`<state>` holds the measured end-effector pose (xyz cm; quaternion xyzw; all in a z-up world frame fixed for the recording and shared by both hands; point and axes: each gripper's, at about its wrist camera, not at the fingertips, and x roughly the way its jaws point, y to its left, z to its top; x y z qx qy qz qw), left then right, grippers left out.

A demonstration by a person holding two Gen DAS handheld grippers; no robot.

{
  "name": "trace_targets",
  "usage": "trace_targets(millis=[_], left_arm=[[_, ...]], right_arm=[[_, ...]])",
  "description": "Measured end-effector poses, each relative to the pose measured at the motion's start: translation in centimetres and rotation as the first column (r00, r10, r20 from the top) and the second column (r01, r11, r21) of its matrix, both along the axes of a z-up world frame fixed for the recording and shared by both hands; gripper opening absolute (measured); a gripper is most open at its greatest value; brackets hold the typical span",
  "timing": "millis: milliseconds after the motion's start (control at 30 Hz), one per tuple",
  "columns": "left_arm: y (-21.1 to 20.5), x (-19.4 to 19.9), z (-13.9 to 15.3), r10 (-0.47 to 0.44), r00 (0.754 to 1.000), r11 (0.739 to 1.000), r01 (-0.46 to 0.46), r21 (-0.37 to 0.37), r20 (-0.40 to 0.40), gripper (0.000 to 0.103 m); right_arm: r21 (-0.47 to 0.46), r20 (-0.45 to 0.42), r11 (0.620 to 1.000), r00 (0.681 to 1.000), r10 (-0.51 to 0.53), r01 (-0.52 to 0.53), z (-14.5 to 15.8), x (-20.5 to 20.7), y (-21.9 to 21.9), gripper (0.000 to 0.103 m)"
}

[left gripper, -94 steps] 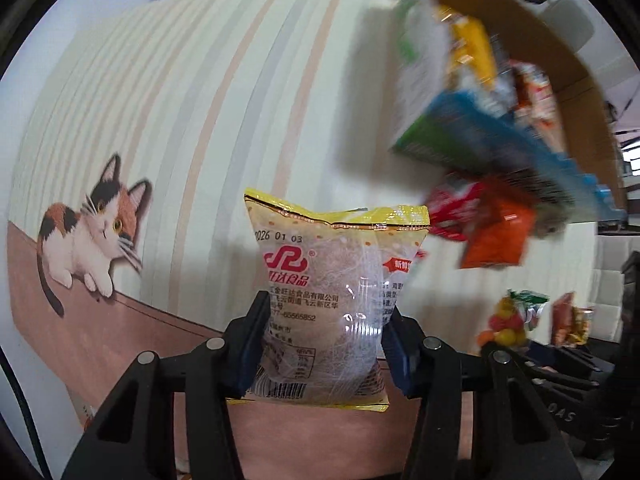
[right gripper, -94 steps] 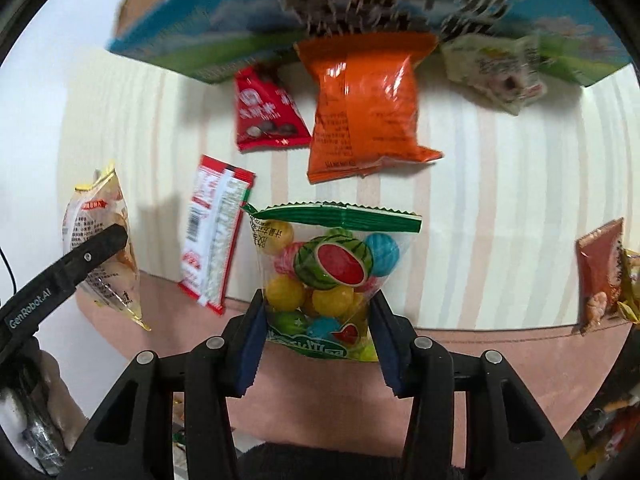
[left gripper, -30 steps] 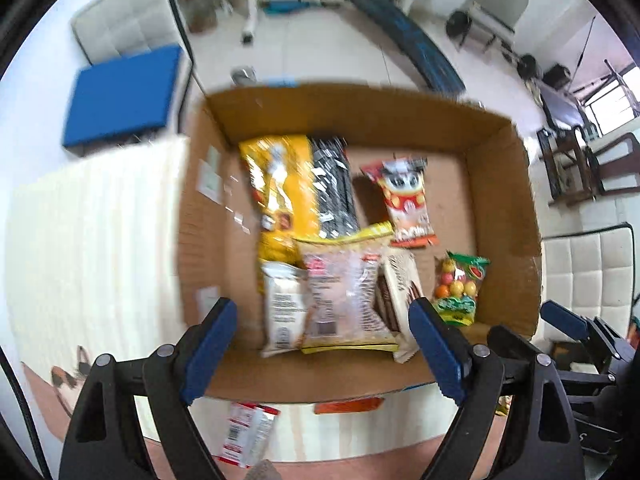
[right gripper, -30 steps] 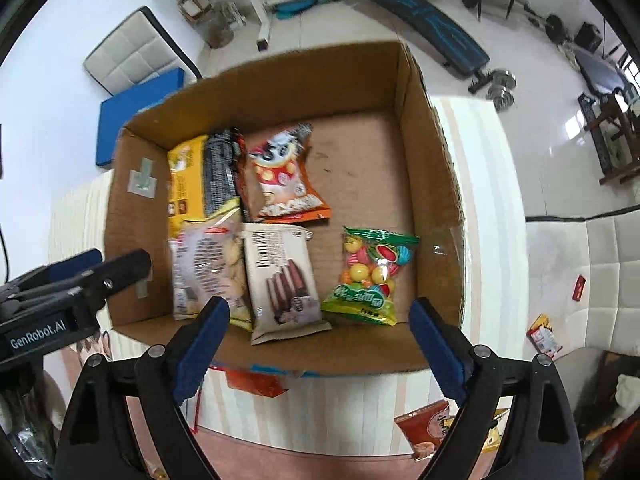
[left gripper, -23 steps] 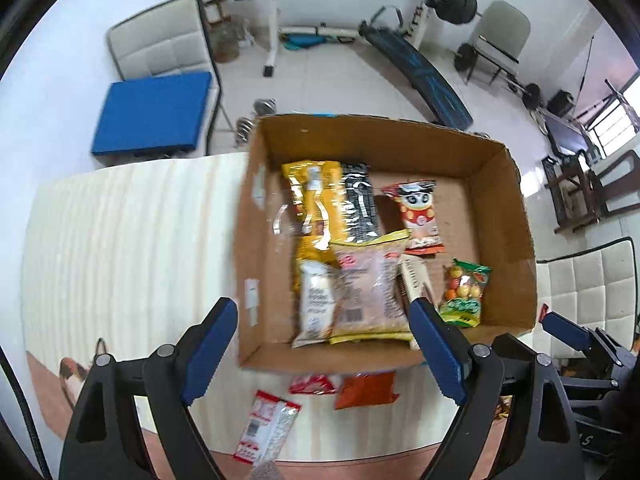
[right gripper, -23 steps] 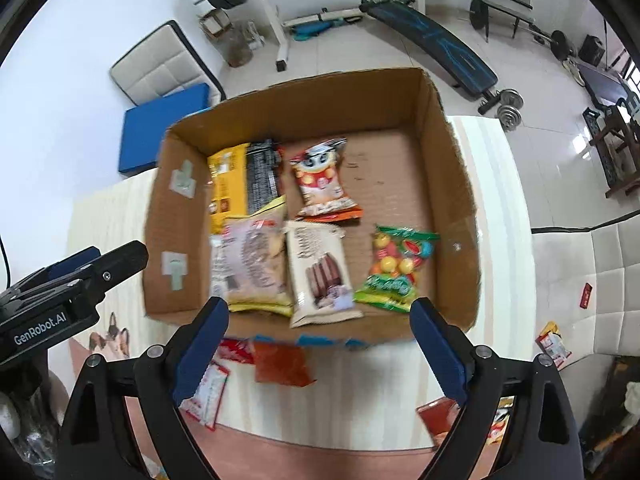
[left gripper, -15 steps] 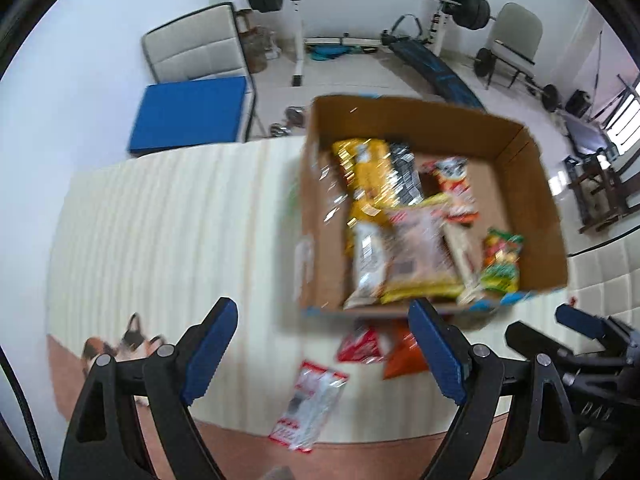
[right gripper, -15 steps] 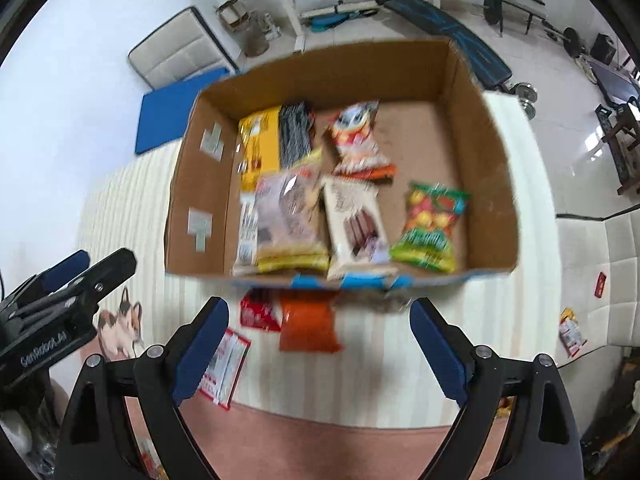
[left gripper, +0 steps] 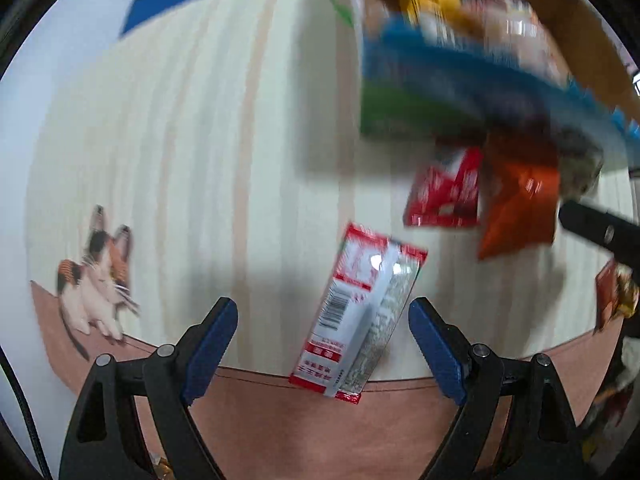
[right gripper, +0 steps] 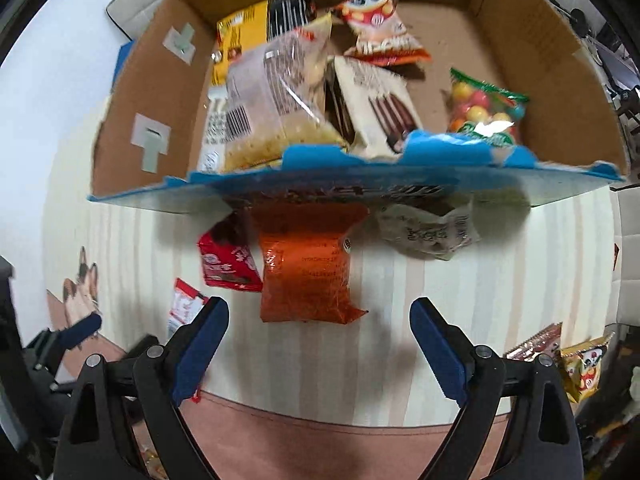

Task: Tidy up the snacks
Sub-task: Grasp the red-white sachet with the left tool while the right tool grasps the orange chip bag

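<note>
My left gripper (left gripper: 322,336) is open above a red and white snack packet (left gripper: 362,312) that lies on the striped cloth between its blue fingers. My right gripper (right gripper: 318,336) is open too, just below an orange snack bag (right gripper: 308,270) on the cloth. A small red packet (right gripper: 226,264) lies left of the orange bag, and a pale crumpled packet (right gripper: 428,230) lies to its right. Behind them stands the cardboard box (right gripper: 136,92) with several snacks inside, among them a bag of coloured candy balls (right gripper: 482,110).
A cat picture (left gripper: 98,280) marks the cloth at the left. More packets (right gripper: 576,356) lie at the cloth's right edge. The brown band (left gripper: 320,420) runs along the cloth's near edge. The box wall (left gripper: 480,76) rises close at the upper right in the left wrist view.
Both grippers have dropped from high over the box to low over the cloth in front of it. The loose packets now fill the views. Both stayed open.
</note>
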<state>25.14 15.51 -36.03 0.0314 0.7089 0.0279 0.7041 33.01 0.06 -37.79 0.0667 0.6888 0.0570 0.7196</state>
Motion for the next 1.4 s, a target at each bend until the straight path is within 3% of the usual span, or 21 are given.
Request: trace_targets(millis=[233, 400, 500, 533, 633, 1067, 1133, 1200, 1267, 1400], left_arm=[[-0.5, -1.2, -4.7, -0.038, 0.992, 0.999, 0.039, 0.003, -0.118, 0.088], [-0.6, -1.2, -5.2, -0.027, 0.991, 1.000, 0.025, -0.016, -0.135, 0.088], [-0.6, -1.2, -5.3, -0.029, 0.990, 1.000, 0.027, -0.015, -0.137, 0.088], [-0.5, -1.3, -5.3, -0.027, 0.990, 1.000, 0.025, -0.016, -0.138, 0.088], [-0.5, -1.3, -5.5, -0.023, 0.989, 1.000, 0.020, -0.024, -0.143, 0.088], [1.7, -0.7, -7.0, 0.003, 0.986, 0.997, -0.015, -0.071, -0.165, 0.087], [2.0, -0.8, -7.1, 0.006, 0.987, 0.997, -0.018, -0.072, -0.159, 0.083], [1.8, -0.9, -6.8, -0.006, 0.989, 0.997, -0.005, -0.073, -0.149, 0.072], [1.8, -1.3, -6.4, -0.018, 0.989, 0.997, 0.008, -0.071, -0.148, 0.055], [2.2, -1.1, -6.1, 0.007, 0.988, 0.996, -0.021, -0.087, -0.154, 0.052]], right_arm=[[-0.026, -0.027, 1.000, 1.000, 0.008, -0.008, -2.8, 0.7, 1.5, 0.094], [-0.048, -0.040, 0.999, 0.999, -0.001, -0.001, -4.6, 1.7, 2.6, 0.093], [-0.052, -0.059, 0.999, 0.998, 0.001, -0.004, -5.4, 2.1, 3.4, 0.078], [-0.050, -0.072, 0.999, 0.997, 0.006, -0.010, -5.7, 2.1, 3.5, 0.061], [-0.052, -0.090, 0.998, 0.996, 0.030, -0.035, -5.7, 1.7, 3.7, 0.055], [-0.006, -0.275, 0.998, 0.959, 0.065, -0.070, -6.9, -3.9, 1.4, 0.054], [-0.012, -0.284, 0.998, 0.957, 0.052, -0.058, -7.5, -4.2, 1.2, 0.055], [-0.023, -0.287, 0.998, 0.957, 0.052, -0.061, -7.8, -4.6, 1.5, 0.056], [-0.038, -0.290, 0.997, 0.955, 0.059, -0.073, -8.2, -4.8, 2.1, 0.058], [-0.062, -0.293, 0.993, 0.953, 0.078, -0.100, -8.9, -5.9, 3.9, 0.058]])
